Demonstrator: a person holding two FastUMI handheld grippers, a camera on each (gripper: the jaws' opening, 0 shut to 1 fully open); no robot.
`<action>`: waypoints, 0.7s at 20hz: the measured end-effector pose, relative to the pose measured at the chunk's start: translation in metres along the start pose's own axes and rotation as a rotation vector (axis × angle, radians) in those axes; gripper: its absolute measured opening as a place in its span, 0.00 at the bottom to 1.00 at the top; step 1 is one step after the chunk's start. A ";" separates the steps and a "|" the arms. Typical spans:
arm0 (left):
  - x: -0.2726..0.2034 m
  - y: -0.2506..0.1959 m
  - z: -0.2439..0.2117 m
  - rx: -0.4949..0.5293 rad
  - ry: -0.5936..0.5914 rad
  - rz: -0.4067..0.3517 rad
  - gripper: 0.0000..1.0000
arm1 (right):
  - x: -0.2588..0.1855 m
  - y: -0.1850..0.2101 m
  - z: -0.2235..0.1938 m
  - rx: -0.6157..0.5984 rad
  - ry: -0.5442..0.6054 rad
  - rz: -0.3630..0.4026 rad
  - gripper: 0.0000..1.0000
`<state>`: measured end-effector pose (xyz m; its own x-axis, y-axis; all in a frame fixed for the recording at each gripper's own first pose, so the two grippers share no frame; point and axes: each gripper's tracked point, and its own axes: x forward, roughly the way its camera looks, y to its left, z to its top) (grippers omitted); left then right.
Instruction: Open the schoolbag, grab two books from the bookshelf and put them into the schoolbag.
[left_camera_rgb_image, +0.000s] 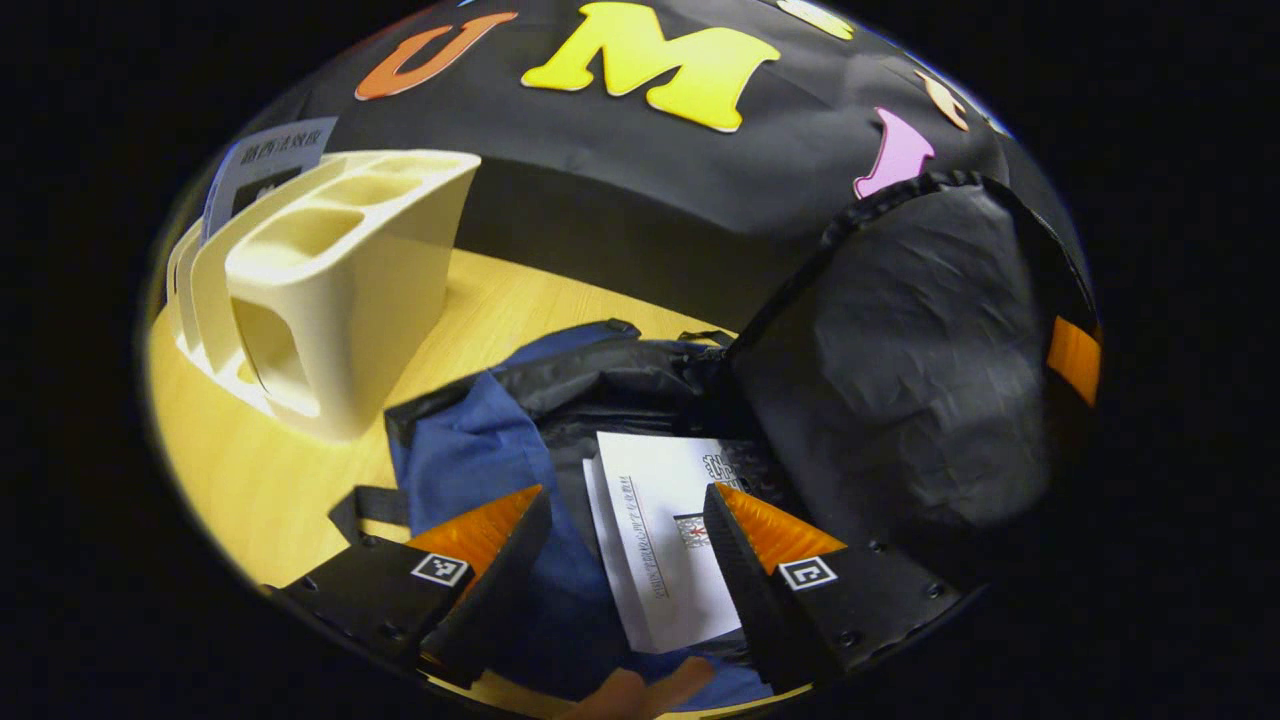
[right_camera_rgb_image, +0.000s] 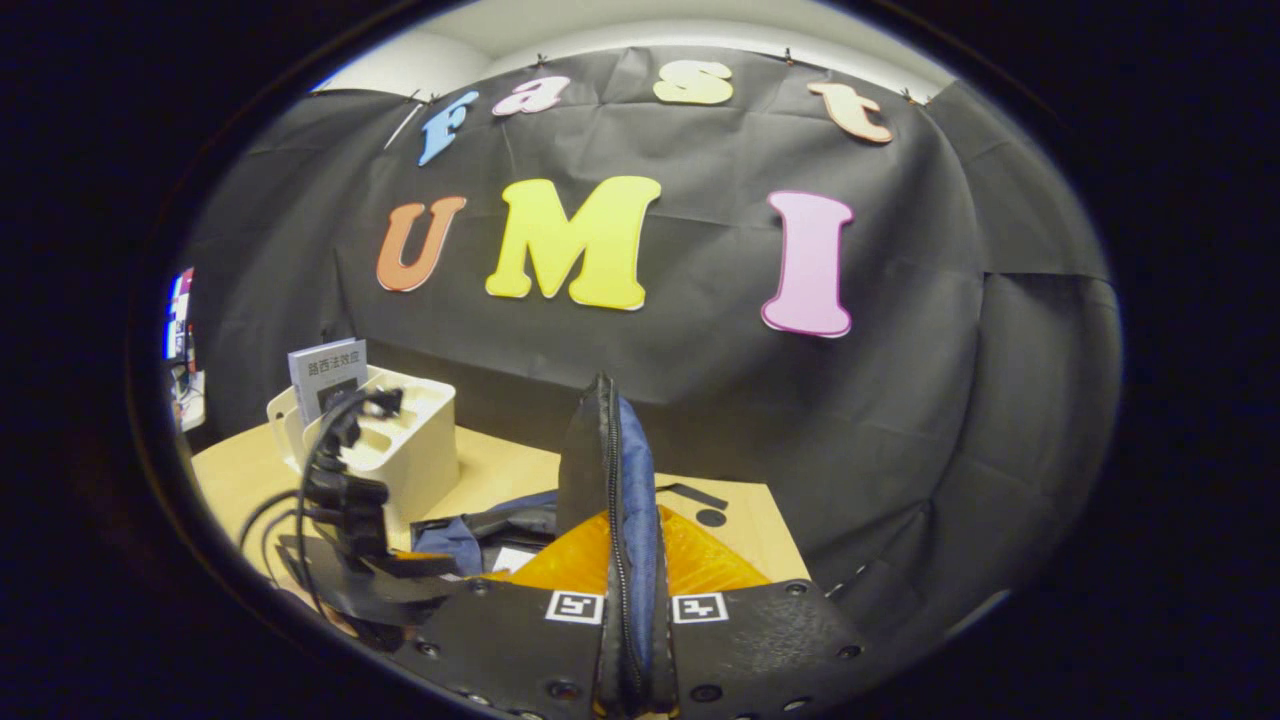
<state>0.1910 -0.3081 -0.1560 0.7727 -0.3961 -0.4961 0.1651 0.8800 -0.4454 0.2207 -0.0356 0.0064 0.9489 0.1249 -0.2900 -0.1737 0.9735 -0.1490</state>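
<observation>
Right gripper (right_camera_rgb_image: 625, 600) pinches the schoolbag's (left_camera_rgb_image: 470, 450) zippered flap (right_camera_rgb_image: 610, 480) upright (blue fabric, black crinkled lining). Left gripper (left_camera_rgb_image: 625, 520) spread wide over a white book (left_camera_rgb_image: 660, 540) lying flat inside; ribbed cream plastic bookshelf (left_camera_rgb_image: 340, 270) stands beside on the wood table (left_camera_rgb_image: 270, 470).

The bookshelf (right_camera_rgb_image: 400, 440) hides the lower part of the book (right_camera_rgb_image: 328, 372) behind it.
</observation>
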 end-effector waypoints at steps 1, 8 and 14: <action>-0.010 0.003 0.010 0.008 -0.028 -0.009 0.96 | 0.000 -0.002 -0.004 0.007 0.003 -0.005 0.10; -0.083 0.070 0.076 0.217 -0.153 0.086 0.96 | 0.006 -0.015 -0.020 0.081 0.013 -0.013 0.11; -0.141 0.136 0.145 0.243 -0.295 0.167 0.96 | 0.020 -0.019 -0.036 0.096 0.060 -0.061 0.11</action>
<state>0.1930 -0.0945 -0.0383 0.9378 -0.1813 -0.2962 0.1350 0.9762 -0.1700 0.2334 -0.0582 -0.0301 0.9390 0.0555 -0.3394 -0.0869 0.9932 -0.0780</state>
